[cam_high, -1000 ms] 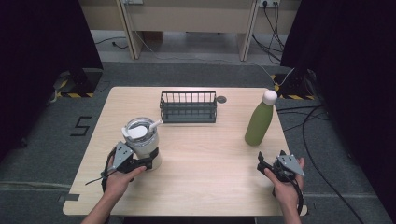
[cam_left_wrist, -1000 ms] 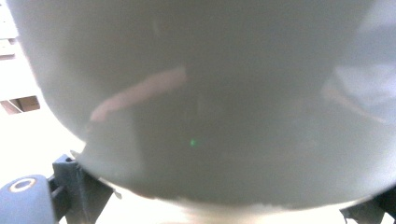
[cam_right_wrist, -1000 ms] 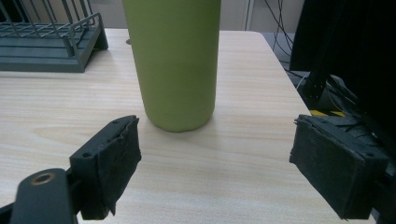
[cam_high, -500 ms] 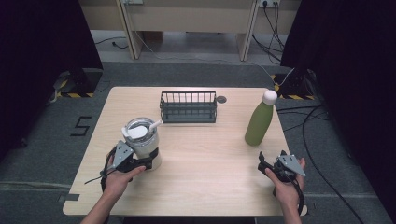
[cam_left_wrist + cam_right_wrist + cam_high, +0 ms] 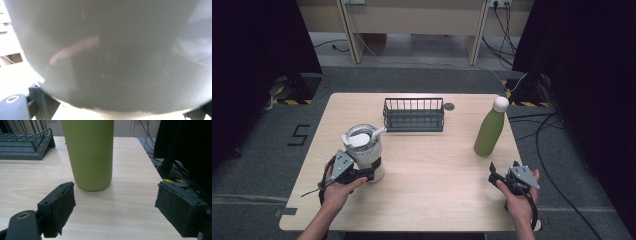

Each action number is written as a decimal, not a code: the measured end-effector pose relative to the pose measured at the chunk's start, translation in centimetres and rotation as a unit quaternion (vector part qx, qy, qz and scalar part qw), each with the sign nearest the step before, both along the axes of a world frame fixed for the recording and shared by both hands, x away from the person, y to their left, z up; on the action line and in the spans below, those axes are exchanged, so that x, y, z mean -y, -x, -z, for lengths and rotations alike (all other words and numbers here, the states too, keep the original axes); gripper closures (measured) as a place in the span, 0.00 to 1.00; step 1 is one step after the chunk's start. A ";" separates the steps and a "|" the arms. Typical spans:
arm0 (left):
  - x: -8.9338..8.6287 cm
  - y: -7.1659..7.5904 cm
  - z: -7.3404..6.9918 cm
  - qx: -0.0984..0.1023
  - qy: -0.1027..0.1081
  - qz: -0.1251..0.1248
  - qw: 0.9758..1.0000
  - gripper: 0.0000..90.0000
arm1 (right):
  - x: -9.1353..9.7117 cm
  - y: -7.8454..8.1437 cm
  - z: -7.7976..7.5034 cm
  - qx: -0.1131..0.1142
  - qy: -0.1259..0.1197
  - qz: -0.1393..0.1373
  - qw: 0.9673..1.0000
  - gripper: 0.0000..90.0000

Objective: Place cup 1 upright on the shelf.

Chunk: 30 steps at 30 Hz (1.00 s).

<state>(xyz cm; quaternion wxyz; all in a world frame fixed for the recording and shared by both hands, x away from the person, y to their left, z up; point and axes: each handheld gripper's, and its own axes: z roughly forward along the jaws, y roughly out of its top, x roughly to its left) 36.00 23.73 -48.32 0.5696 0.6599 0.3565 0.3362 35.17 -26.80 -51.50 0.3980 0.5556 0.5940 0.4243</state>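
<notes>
Nothing moved: left hand-held gripper (image 5: 371,174) pinching tumbler (image 5: 363,150); right hand-held gripper (image 5: 493,179) spread.

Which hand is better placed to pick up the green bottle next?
Right. The right tongs are open, facing the upright bottle just ahead, with bare table between. The left tongs sit at the tumbler, across the table.

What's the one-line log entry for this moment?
left tool: at tumbler, grip unclear | right tool: open, short of green bottle | rack: empty
</notes>
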 end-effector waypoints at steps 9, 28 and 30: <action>0.3 0.0 -0.8 0.010 -0.006 0.002 1.000 0.10 | 0.1 0.0 0.0 0.001 0.000 0.000 1.000 0.17; 1.2 -1.0 -2.1 0.020 -0.002 0.009 1.000 0.10 | -0.1 0.1 0.0 0.004 0.005 -0.007 1.000 0.16; 1.3 -1.2 -2.3 0.025 -0.003 0.006 1.000 0.10 | -0.1 0.1 0.1 0.003 0.006 -0.006 1.000 0.16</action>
